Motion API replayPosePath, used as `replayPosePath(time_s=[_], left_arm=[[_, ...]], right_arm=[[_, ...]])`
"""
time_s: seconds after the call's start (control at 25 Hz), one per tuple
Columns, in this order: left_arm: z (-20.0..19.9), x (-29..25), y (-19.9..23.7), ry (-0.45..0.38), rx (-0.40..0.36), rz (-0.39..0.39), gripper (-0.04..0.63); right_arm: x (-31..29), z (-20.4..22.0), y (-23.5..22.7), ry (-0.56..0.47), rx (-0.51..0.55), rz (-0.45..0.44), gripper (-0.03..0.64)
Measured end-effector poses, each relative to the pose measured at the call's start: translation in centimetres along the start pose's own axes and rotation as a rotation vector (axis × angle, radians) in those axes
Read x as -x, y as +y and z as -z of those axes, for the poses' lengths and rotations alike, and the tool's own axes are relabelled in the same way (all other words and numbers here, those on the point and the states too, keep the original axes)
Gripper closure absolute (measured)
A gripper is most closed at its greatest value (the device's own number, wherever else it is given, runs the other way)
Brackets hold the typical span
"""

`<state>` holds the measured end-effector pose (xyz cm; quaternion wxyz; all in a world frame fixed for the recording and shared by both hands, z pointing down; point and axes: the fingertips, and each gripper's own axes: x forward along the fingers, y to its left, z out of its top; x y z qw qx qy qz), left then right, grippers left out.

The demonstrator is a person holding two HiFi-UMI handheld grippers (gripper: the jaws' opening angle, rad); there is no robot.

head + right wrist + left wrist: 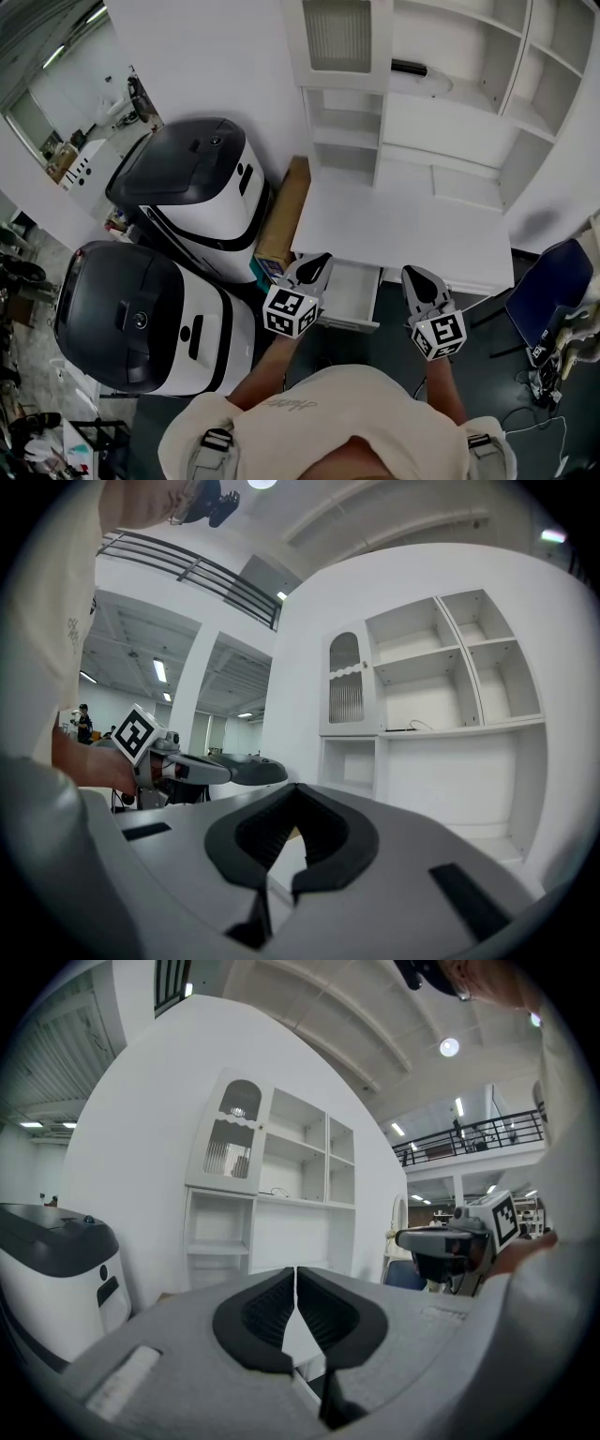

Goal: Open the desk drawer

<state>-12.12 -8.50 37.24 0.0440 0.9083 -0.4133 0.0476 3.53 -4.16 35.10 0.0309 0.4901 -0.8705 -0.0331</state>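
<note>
In the head view a white desk [403, 230] stands below a white shelf unit [450, 103]. Its drawer [352, 292] at the left end is pulled out toward me, showing a white inside. My left gripper [319, 260] hovers over the drawer's left edge, jaws together and empty. My right gripper [416, 275] hangs just off the desk's front edge, right of the drawer, also shut on nothing. In the left gripper view the pads [272, 1312] nearly meet, with the right gripper [441, 1239] beside them. The right gripper view shows its fingertips [309, 803] touching.
Two black-and-white machines [202, 183] [141, 314] stand left of the desk. A cardboard box [286, 211] is wedged between them and the desk. A blue chair [553, 286] and cables [539, 375] sit on the dark floor at right.
</note>
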Motion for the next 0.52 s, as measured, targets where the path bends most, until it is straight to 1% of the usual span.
replayPosePath(time_s=[0.52], left_arm=[[0.9, -0.82, 0.14, 0.02, 0.016, 0.017, 0.575]], right_arm=[[-0.15, 0.75, -0.63, 0.015, -0.009, 0.023, 0.621]])
